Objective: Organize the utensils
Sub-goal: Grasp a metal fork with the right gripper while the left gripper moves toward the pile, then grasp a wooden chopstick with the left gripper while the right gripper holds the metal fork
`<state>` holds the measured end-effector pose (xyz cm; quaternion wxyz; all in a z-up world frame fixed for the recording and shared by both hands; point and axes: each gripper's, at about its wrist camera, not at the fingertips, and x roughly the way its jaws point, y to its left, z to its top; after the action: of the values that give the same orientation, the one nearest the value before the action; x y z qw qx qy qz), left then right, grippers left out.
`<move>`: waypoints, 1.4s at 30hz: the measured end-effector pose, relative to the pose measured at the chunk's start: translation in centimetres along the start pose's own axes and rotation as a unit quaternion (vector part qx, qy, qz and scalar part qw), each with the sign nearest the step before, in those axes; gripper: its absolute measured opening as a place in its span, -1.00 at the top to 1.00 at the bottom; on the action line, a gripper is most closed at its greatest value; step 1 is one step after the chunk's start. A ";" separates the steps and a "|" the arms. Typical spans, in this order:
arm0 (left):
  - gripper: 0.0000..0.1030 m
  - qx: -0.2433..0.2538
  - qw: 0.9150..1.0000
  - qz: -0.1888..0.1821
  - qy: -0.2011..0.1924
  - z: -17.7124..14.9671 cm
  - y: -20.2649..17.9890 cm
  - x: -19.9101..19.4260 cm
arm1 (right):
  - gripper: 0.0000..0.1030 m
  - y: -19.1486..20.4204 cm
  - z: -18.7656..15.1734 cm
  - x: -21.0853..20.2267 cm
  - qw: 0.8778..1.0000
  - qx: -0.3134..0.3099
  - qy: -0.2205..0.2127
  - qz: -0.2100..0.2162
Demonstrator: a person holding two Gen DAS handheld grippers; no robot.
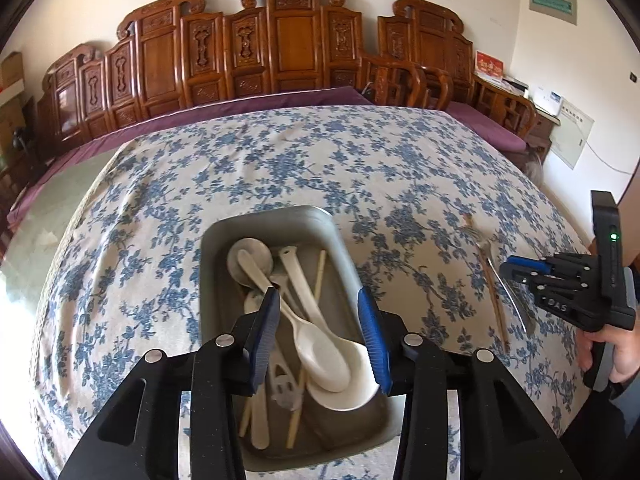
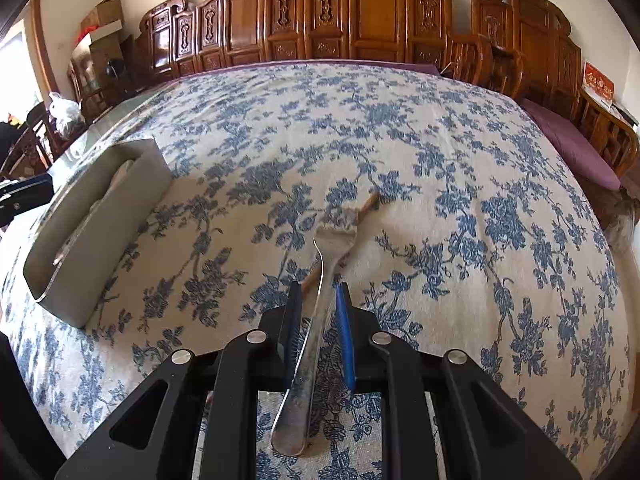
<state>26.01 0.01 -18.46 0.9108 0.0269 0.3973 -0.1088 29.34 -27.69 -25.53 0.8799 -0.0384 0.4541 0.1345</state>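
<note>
**A:** Blue-flowered tablecloth [image 2: 440, 160] covers everything; where does the fork [image 2: 316, 320] lie from the metal tray [image 2: 120, 216]?

**B:** Right of the tray, well apart from it, flat on the cloth across 1 chopstick [image 2: 366, 206]. Its long axis runs straight between the right gripper [image 2: 318, 332] jaws, tines pointing away.

**A:** Clamped?

**B:** Not from what shows: the 2 jaws stand slightly apart, straddling the handle with gaps visible.

**A:** And the left gripper [image 1: 320, 336]?

**B:** Parted, holding nothing, hovering above the tray's spoons [image 1: 316, 344]. So the right is nearer.

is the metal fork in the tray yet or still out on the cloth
Out. The fork lies on the floral cloth, beside the tray, between the right gripper's fingers.
</note>
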 end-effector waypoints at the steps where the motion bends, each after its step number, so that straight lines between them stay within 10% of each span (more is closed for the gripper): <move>1: 0.25 0.001 1.000 -0.002 0.000 0.0 -0.3 0.0 | 0.62 0.1 -0.1 0.3 1.000 -0.002 0.007 -0.007; 42: 0.20 0.064 0.997 -0.032 0.042 -0.2 -11.6 3.0 | 0.84 -7.0 -0.3 -0.7 0.998 0.051 -0.010 -0.019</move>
<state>25.31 -11.78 -20.39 0.8856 0.0765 0.4284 -0.1620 30.61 -34.66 -25.54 0.8875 -0.0005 0.4509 0.0948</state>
